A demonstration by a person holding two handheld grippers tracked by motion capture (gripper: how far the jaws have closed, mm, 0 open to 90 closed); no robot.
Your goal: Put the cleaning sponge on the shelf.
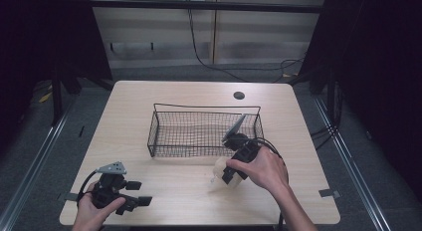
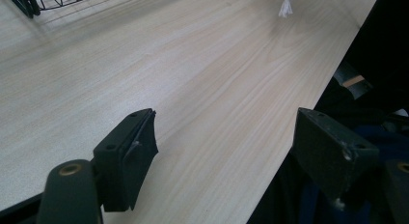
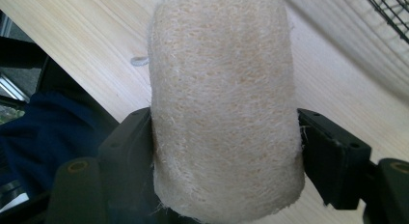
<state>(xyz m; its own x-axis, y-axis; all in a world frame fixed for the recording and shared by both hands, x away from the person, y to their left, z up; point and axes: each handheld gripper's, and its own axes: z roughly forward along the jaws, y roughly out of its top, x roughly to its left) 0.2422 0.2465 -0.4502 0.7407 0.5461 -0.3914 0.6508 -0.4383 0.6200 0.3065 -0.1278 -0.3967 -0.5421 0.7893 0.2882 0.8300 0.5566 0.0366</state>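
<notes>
A pale beige loofah sponge (image 1: 219,167) lies just in front of the black wire basket (image 1: 204,107), right of the table's middle. My right gripper (image 1: 230,175) is shut on it. In the right gripper view the loofah (image 3: 222,89) stands between the two jaws, and both pads press its sides. Its white string loop (image 3: 139,61) rests on the wood; the left gripper view catches that string (image 2: 285,7) far off. My left gripper (image 1: 141,192) rests near the front left edge, open, with bare tabletop between its jaws (image 2: 226,142).
The basket (image 3: 390,11) holds nothing that I can see; its corner (image 2: 29,2) shows at the top left of the left gripper view. A round cable hole (image 1: 239,95) sits behind it. Bare wooden table (image 1: 164,181) lies between the grippers.
</notes>
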